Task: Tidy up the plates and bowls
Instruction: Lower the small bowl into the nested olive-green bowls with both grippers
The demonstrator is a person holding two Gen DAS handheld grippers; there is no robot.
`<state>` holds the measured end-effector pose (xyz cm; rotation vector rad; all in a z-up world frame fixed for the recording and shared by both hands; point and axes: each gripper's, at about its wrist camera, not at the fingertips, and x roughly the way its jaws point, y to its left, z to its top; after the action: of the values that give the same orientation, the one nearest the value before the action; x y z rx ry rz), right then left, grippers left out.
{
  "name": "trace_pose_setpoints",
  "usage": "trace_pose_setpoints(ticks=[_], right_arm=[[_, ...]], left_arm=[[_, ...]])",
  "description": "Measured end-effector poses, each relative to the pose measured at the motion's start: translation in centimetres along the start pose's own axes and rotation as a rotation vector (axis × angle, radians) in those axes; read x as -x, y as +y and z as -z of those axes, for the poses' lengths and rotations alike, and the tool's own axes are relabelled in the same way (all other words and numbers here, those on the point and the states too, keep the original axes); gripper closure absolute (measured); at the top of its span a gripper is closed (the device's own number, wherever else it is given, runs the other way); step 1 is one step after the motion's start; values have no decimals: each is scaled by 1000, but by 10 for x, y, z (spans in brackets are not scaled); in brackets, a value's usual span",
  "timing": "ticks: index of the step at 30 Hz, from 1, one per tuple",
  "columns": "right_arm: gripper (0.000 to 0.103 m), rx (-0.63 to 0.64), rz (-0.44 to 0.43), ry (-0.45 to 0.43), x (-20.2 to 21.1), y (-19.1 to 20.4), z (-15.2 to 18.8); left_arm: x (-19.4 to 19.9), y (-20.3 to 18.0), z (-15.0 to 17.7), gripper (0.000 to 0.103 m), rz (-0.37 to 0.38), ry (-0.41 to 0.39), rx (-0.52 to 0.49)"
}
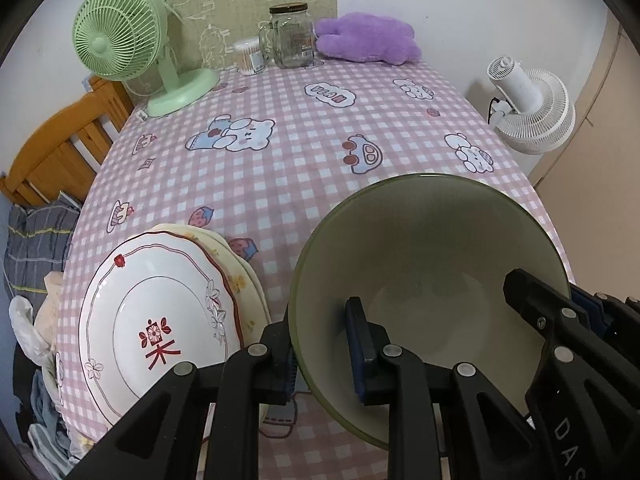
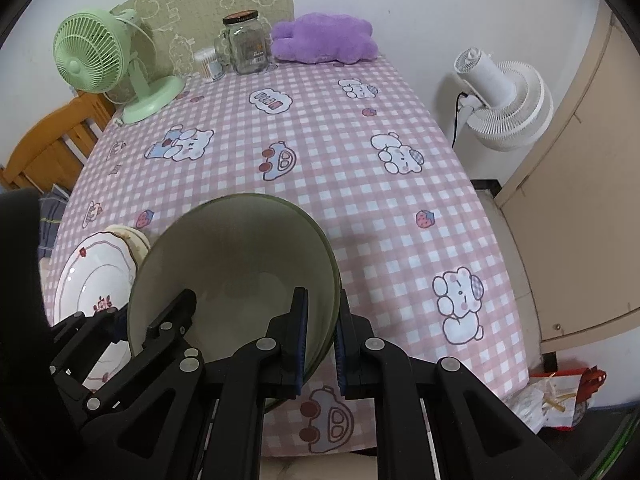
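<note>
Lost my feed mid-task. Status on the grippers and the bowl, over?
Left gripper and right gripper each shut on the green bowl rim, opposite sides. Plate stack sits beside the bowl, on the left gripper's side. Tablecloth ahead bare.

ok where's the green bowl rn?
The green bowl sits near the table's front edge, right of the plate stack, its rim clamped by the left gripper and the right gripper.

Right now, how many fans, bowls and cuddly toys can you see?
Fans: 2, a green fan and a white fan.
Bowls: 1, the green bowl that both grippers pinch.
Cuddly toys: 1, the purple plush.
Total: 4.
</note>
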<state>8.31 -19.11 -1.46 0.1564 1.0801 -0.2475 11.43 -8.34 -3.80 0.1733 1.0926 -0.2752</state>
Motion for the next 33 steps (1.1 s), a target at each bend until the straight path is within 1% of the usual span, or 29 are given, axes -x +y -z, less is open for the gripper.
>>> trace_pose_setpoints(ticks=[3, 6, 12, 22, 27, 29, 31, 33], right_arm=[[89, -4, -9, 5, -4, 1, 0], [89, 8, -10, -7, -8, 4, -2], [88, 2, -14, -5, -8, 4, -3], [87, 17, 7, 15, 1, 5, 5], [87, 14, 19, 23, 4, 5, 10], [87, 9, 18, 28, 4, 5, 12], [87, 6, 24, 27, 5, 5, 13], [87, 1, 27, 16, 8, 4, 13]], left_arm=[[-6, 2, 0, 83, -3, 14, 10], [-9, 5, 0, 83, 5, 11, 26], [-9, 4, 1, 83, 7, 14, 28], [-2, 3, 12, 83, 36, 36, 37], [0, 2, 16, 83, 35, 39, 34], [1, 2, 16, 83, 38, 37, 31], [1, 1, 15, 79, 40, 26, 30], [2, 1, 15, 78, 39, 27, 25]])
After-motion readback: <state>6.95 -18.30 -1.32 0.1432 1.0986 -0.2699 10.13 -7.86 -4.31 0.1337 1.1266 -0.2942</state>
